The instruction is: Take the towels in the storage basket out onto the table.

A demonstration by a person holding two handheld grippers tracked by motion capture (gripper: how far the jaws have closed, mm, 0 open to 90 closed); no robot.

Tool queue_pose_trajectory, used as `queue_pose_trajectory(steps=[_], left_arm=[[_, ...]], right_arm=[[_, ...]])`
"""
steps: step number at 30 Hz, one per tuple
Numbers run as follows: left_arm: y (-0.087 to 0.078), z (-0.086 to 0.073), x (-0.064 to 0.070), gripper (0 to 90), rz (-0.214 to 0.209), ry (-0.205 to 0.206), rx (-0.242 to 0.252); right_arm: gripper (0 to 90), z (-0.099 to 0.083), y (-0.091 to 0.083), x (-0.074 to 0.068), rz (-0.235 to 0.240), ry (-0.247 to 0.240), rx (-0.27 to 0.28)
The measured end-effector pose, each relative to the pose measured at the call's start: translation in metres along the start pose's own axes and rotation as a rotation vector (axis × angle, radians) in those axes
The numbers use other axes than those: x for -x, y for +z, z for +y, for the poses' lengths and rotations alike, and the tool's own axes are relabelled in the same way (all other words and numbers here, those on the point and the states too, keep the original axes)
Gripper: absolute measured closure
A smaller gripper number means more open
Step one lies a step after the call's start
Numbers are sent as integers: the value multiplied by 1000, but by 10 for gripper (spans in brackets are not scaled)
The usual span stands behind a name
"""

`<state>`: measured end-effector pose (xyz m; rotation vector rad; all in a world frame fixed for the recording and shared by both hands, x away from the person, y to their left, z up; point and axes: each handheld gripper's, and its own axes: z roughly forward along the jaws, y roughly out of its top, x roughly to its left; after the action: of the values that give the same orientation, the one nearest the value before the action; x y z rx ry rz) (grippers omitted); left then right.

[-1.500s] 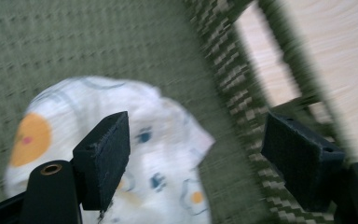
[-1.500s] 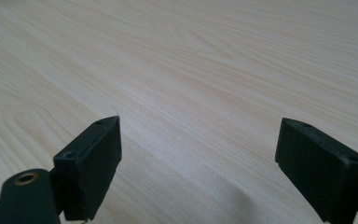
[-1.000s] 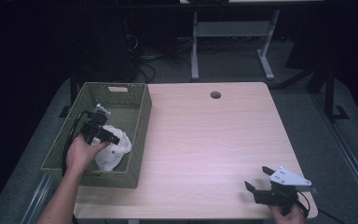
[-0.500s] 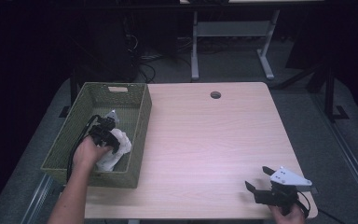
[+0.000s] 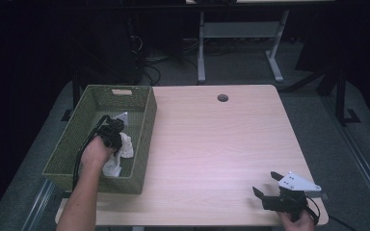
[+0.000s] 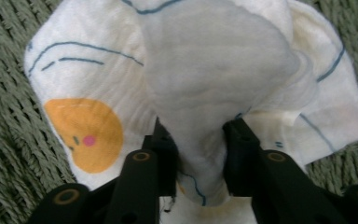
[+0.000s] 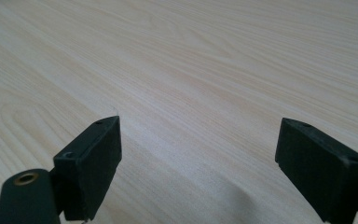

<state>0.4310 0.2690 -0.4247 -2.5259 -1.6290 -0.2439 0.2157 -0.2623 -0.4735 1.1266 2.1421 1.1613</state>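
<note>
A white cloth (image 6: 205,93) printed with an orange face and blue lines was gripped by the left gripper (image 6: 198,154), its 2 jaws closed on a bunched fold. The cloth (image 5: 124,147) was held inside the green woven basket (image 5: 144,144), which stood at the desk's (image 5: 212,144) left edge, near the basket's right wall. The right gripper (image 7: 198,154) was held wide open and empty just above the desk near its front right corner (image 5: 270,188).

Hand-held gripper (image 7: 198,161) jaws spread wide above the bare wooden table (image 7: 205,70)
</note>
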Motion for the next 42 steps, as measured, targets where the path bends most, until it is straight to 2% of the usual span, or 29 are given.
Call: queue_pose_trajectory(steps=[4,8,11,16,17,19,21,25,31,35,37,39,42], left_arm=[[-2,-3,-2,739,-12,5,5],[-11,-11,-9,743,-78,-1,45],[-20,-21,-16,742,-152,-25,107],[-39,-40,-27,741,-250,-49,249],[-45,-45,-25,740,-254,-46,289],[-52,-54,-22,740,-257,-23,338],[-58,-63,-21,741,-264,-34,387],[-64,-78,-26,741,-323,-64,482],[-70,-88,-37,740,-379,-102,540],[-74,-94,-44,740,-399,-123,564],[-75,-97,-48,740,-428,-135,581],[-75,-100,-53,739,-480,-153,603],[-76,-103,-58,739,-517,-163,620]], right_arm=[[140,0,-1,1,0,4,4],[140,0,-1,1,-3,0,4],[140,-1,0,1,-2,3,-3],[140,-1,-1,1,-9,5,4],[140,-1,-1,1,-9,7,4],[140,-1,-2,0,-11,5,4],[140,0,-1,-1,-12,7,6],[140,1,0,-2,-11,-4,8],[140,1,0,-3,-14,-2,6],[140,1,0,-3,-14,-1,5],[140,1,0,-3,-14,0,4],[140,1,0,-3,-15,-1,8],[140,1,0,-3,-14,0,7]])
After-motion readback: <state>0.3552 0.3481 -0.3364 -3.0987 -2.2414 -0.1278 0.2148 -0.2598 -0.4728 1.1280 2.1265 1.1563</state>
